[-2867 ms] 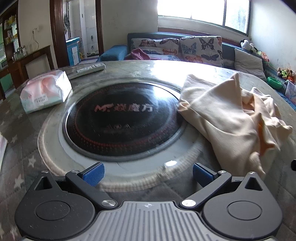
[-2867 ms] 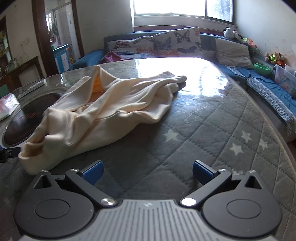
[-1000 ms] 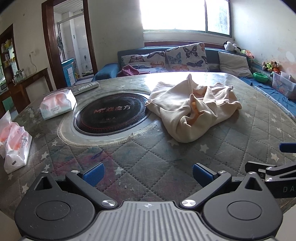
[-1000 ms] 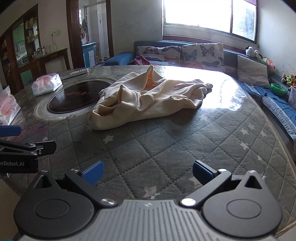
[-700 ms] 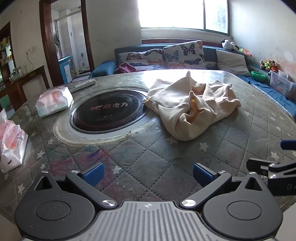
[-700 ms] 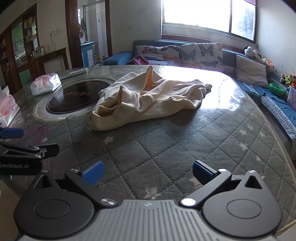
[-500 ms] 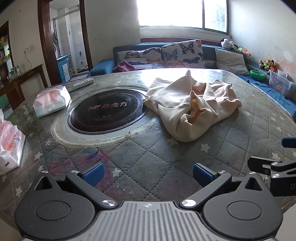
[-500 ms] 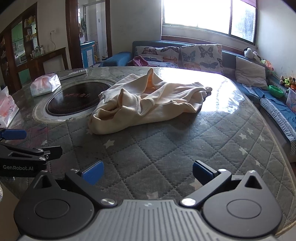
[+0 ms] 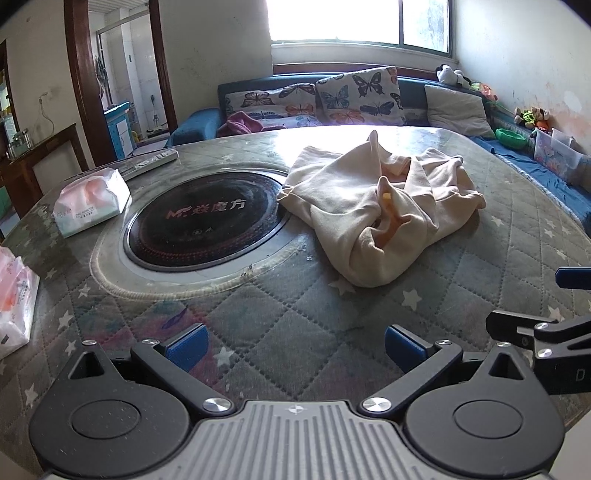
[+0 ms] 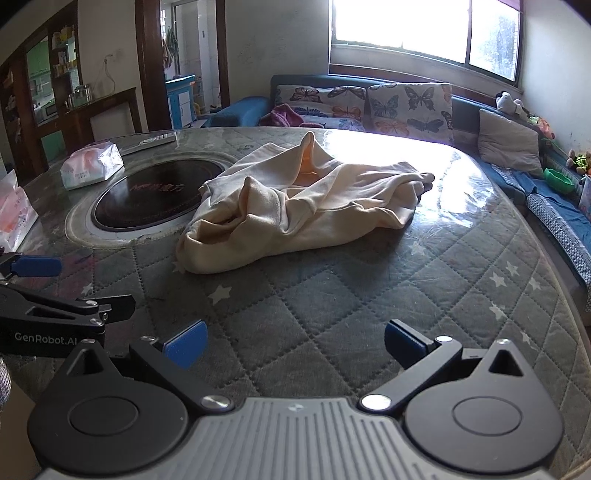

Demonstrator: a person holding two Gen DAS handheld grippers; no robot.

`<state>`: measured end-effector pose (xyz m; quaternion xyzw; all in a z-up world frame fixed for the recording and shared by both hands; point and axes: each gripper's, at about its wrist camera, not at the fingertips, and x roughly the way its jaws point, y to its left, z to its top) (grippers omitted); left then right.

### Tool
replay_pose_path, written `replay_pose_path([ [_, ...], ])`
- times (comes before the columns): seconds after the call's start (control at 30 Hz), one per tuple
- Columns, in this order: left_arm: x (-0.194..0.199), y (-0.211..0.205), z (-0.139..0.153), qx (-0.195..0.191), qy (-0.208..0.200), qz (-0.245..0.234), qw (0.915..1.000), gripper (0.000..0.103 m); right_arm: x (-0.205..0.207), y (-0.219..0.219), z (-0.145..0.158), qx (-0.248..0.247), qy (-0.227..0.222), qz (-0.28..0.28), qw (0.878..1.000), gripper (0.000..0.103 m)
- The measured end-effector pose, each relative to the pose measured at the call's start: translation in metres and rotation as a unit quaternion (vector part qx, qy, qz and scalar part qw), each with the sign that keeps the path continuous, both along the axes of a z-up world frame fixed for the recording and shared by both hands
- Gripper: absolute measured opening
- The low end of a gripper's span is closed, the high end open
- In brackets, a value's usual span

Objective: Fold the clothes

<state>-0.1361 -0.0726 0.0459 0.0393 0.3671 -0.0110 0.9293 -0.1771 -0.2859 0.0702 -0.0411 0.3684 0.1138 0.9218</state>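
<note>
Cream-coloured cloth, a crumpled garment (image 9: 380, 206), lies in a heap on the round table (image 9: 280, 332), its left edge draped over the rim of the black glass cooktop (image 9: 207, 218) set into the table's middle. The garment is bunched and unfolded, with a peak of fabric standing up at the far side and an orange lining showing in the folds.

Both grippers hang at the near edge of the table, well apart from the garment. From where I stand, the left gripper (image 9: 293, 343) has its blue-padded fingers spread wide with nothing between them, only the grey quilted, star-printed cover below. The right gripper (image 10: 295, 341) is likewise spread wide and holds nothing, just beside the left one.

A pack of tissues (image 9: 90, 201) sits left of the cooktop, and a second pack (image 9: 14, 299) lies at the table's left edge. A remote control (image 9: 151, 162) rests beyond the first pack. Behind the table runs a blue sofa (image 10: 369, 99) with butterfly cushions, under a bright window (image 10: 424, 26).
</note>
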Motion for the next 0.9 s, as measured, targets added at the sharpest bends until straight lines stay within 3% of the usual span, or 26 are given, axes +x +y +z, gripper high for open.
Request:
replay_pose_path([
  [0.9, 0.064, -0.011, 0.014, 0.016, 0.003, -0.035, 0.9993, 0.103, 0.056, -0.003, 0.008, 0.004, 0.009, 0.016, 1.0, 0.103],
])
